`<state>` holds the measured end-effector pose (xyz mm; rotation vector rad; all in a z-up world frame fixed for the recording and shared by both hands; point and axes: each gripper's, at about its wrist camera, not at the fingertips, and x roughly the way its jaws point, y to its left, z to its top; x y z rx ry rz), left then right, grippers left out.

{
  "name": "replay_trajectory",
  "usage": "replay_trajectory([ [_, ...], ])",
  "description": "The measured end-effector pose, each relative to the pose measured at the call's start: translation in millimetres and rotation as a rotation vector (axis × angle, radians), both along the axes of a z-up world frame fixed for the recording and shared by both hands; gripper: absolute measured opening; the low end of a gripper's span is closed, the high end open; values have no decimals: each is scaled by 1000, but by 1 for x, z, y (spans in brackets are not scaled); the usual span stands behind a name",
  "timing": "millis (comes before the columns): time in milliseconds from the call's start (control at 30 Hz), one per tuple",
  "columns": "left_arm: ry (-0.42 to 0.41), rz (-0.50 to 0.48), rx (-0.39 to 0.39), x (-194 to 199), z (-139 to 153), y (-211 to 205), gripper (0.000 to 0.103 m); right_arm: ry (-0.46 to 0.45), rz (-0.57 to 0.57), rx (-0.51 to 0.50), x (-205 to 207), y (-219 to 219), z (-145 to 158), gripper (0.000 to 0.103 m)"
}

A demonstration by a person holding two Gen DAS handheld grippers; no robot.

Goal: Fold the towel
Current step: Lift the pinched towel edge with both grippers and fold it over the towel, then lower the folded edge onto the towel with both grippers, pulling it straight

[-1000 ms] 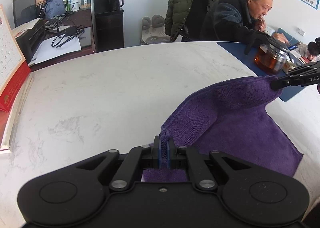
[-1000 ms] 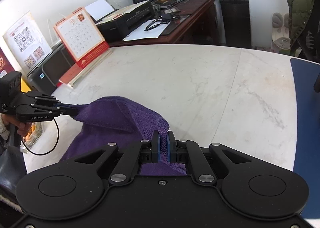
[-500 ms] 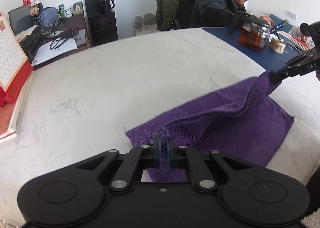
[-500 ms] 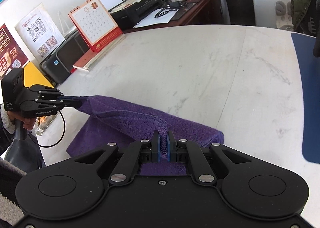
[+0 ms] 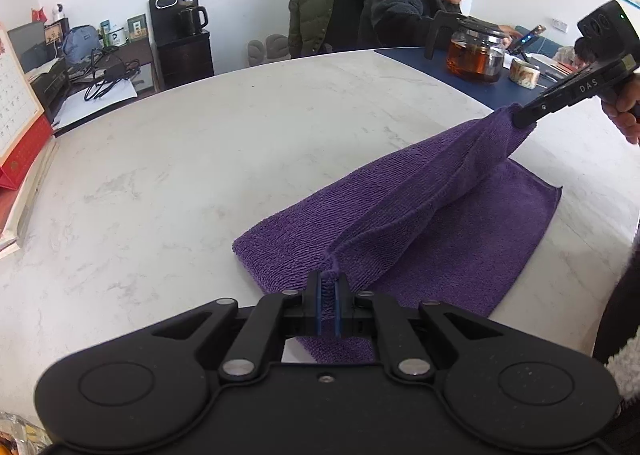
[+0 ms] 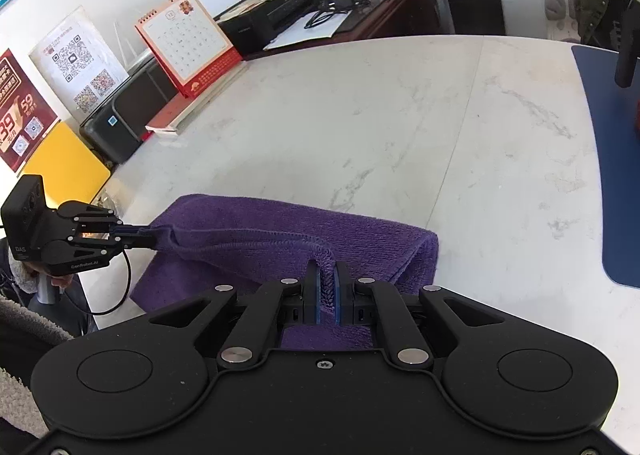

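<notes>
Left wrist: towel (image 5: 420,223) in both tools

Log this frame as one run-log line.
step: folding purple towel in half | left gripper: shut on corner | right gripper: shut on corner | lower layer flat on marble table

A white marble-patterned table (image 5: 200,159) fills both views. A purple towel (image 5: 460,255) is spread at lower right of the left wrist view — a blue mat (image 6: 616,183) is seen at the right edge of the right wrist view. A red-based desk calendar (image 6: 188,47) is stood at upper left there.
</notes>
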<state>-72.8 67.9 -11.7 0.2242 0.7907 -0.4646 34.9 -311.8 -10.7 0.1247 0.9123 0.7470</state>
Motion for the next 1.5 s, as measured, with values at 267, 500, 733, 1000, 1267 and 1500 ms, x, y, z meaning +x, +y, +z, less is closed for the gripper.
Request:
replay_trajectory([
  [267,0,-23,6,-6,1,-1,6,17,46,-35,-10,-2,-8,6],
  [500,18,-21,18,-6,-6,-1,6,39,80,-80,-14,0,-23,6],
  [733,31,-41,31,-11,-3,2,6,36,142,-104,-20,-2,-29,7],
  [1000,52,-32,52,-19,-6,4,9,19,203,-168,-27,-1,-34,12],
  [1267,54,-2,73,-32,-9,2,11,-2,213,-186,-32,-1,-33,15],
  [1500,62,33,77,-37,-13,-3,11,-4,190,-182,-40,1,-34,22],
])
